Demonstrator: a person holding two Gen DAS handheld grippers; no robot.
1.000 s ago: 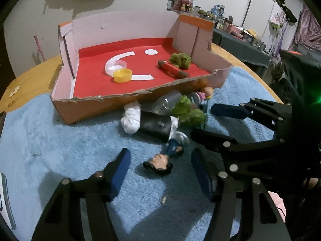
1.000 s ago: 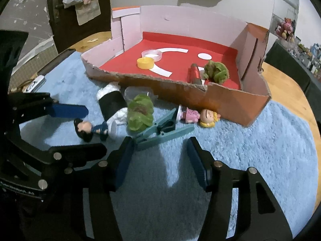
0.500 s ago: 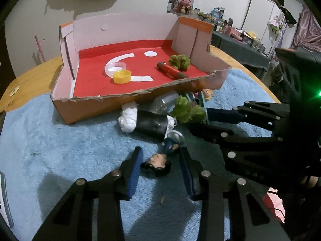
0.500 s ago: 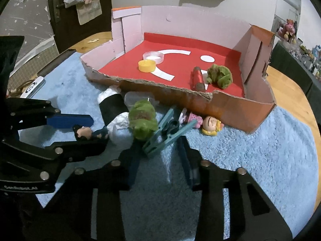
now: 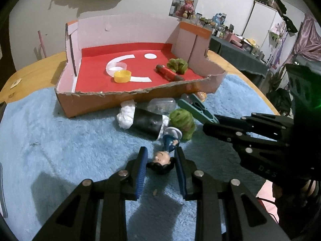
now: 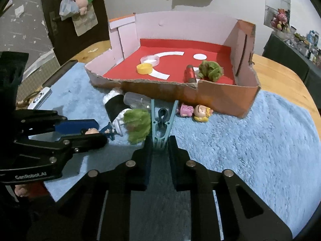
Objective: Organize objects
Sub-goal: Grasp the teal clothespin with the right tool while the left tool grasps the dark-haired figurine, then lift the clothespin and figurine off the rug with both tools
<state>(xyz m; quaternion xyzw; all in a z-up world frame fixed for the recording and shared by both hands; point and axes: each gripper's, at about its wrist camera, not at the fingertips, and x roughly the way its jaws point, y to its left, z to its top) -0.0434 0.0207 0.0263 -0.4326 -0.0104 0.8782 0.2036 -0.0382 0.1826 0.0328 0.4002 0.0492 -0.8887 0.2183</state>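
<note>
My left gripper [image 5: 160, 156] is shut on the head of a small dark-haired doll [image 5: 163, 159] in blue clothes lying on the blue rug; it also shows in the right wrist view [image 6: 92, 131]. My right gripper [image 6: 159, 143] is shut on the tail of a teal clothespin [image 6: 161, 123], also seen in the left wrist view [image 5: 197, 109]. Beside them lie a green pompom [image 5: 183, 121], a black roll with white ends [image 5: 147, 121], a clear bottle [image 6: 138, 101] and a blonde doll [image 6: 197, 111]. The cardboard box [image 5: 128, 98] with red floor stands behind.
Inside the box lie a yellow cap [image 5: 122, 76], a clear lid [image 5: 117, 66], a red tube [image 5: 170, 75] and a second green pompom [image 5: 178, 65]. A blue rug [image 6: 250, 140] covers the round wooden table [image 6: 280, 74]. A white device [image 6: 41, 97] lies at the rug's left edge.
Both grippers have moved forward and closed: the left on the dark-haired doll's head, the right on the clothespin. The clothespin has turned to point away from the right gripper.
</note>
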